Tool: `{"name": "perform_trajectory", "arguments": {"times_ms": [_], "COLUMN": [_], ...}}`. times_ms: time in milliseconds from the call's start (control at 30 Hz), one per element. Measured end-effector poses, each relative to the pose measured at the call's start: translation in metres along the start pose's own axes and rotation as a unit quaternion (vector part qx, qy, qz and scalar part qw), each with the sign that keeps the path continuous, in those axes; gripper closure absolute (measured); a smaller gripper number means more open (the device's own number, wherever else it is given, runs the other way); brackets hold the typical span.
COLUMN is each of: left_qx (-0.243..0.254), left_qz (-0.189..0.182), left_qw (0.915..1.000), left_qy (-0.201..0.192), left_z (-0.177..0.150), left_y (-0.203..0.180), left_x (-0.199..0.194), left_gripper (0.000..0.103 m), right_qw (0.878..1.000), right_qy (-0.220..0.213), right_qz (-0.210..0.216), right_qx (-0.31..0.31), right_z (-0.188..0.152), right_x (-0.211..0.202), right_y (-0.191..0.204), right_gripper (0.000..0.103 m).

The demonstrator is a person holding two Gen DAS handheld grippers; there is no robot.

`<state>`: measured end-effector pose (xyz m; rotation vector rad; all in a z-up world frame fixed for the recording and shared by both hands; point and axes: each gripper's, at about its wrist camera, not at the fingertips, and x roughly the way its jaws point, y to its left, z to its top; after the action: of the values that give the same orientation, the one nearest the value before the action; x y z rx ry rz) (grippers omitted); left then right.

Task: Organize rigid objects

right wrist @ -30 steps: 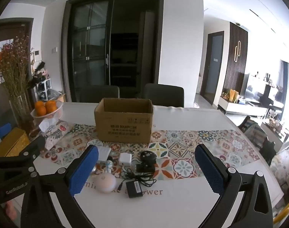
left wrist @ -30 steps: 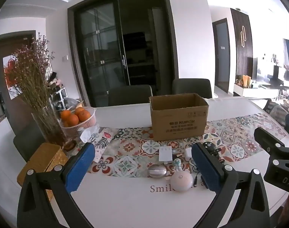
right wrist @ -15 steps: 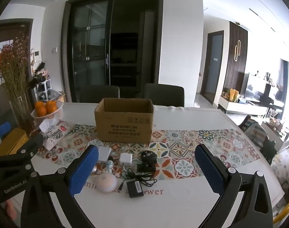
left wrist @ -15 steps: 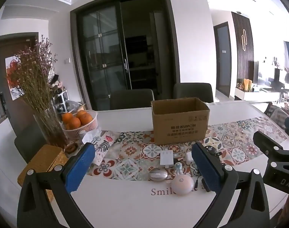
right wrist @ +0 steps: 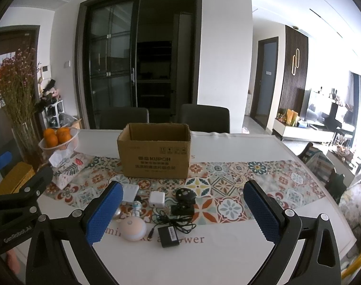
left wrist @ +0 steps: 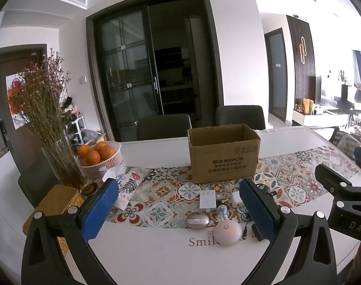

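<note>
I see my left hand-held gripper [left wrist: 178,210] and right hand-held gripper [right wrist: 182,210] both spread wide, holding nothing. Small gadgets [right wrist: 166,216] lie just ahead between the fingers; the open cardboard box [right wrist: 155,152] sits beyond them.

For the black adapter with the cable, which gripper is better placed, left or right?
Probably the right gripper: the black adapter lies in plain view between its open fingers. In the left wrist view, the left gripper faces the silver mouse, and its finger mostly hides the adapter.
</note>
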<state>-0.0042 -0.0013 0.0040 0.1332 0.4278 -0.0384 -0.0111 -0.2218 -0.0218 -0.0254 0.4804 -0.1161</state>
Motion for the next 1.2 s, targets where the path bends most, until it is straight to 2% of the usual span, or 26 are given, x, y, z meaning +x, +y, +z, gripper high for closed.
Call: {"name": "perform_trajectory", "arguments": {"times_ms": [1200], "left_qx": [-0.002], "left_qz": [-0.002], "left_qw": [1.0], "left_qy": [0.0], "left_z": [-0.0005], "left_y": [-0.0018], "left_x": [0.0028], "left_gripper": [0.0], "right_qw": [1.0], "right_qy": [-0.001], "right_qz": [0.0], "right_qx": [-0.001], "right_z": [0.0014], "right_x": [-0.0025], "right_y": [0.002], "right_gripper": [0.001]}}
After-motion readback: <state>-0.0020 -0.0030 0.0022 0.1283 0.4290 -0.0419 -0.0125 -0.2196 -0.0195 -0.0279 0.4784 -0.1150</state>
